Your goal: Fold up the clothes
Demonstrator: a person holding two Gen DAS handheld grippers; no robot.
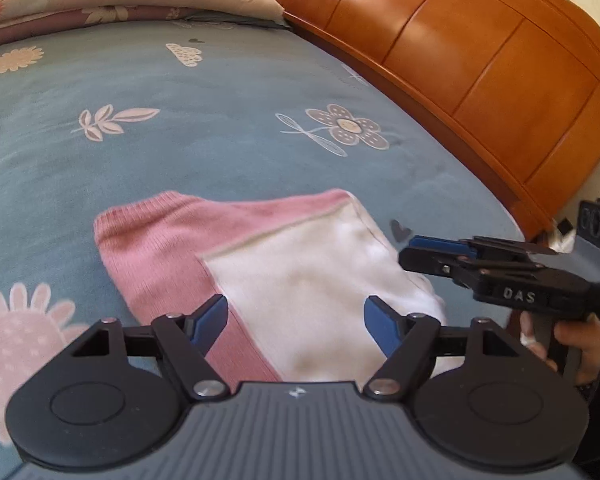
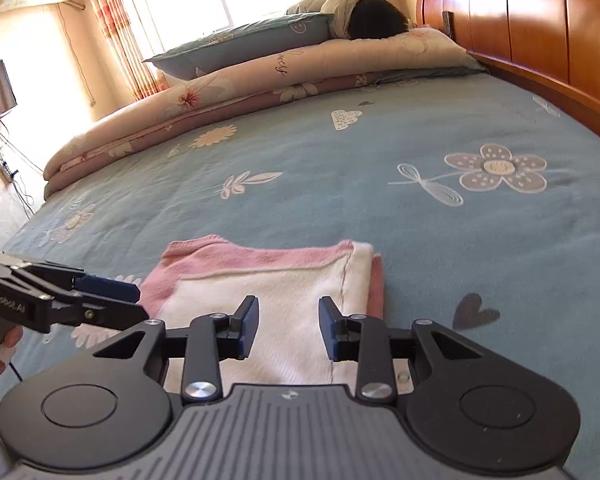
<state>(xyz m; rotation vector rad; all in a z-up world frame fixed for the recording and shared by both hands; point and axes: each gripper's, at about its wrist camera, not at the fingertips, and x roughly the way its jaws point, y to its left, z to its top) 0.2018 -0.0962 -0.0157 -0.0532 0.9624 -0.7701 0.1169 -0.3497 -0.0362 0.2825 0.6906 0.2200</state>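
A folded pink and white knit garment [image 1: 300, 272] [image 2: 284, 280] lies flat on the blue flowered bedsheet [image 1: 220, 120] [image 2: 420, 220]. My left gripper [image 1: 295, 308] hovers over the garment's near edge, open, with nothing between its blue pads. From the left it also reaches into the right wrist view, left gripper [image 2: 128, 300], beside the pink edge. My right gripper [image 2: 287, 308] is over the white part, its jaws a moderate gap apart and gripping nothing. In the left wrist view the right gripper [image 1: 416, 248] sits at the garment's right corner, held by a hand [image 1: 580, 340].
A wooden headboard [image 1: 480, 72] [image 2: 540, 20] runs along the right side of the bed. A folded floral quilt [image 1: 100, 4] [image 2: 260, 80] and a blue pillow [image 2: 240, 44] lie at the far end, with a dark furry shape [image 2: 376, 20] on top.
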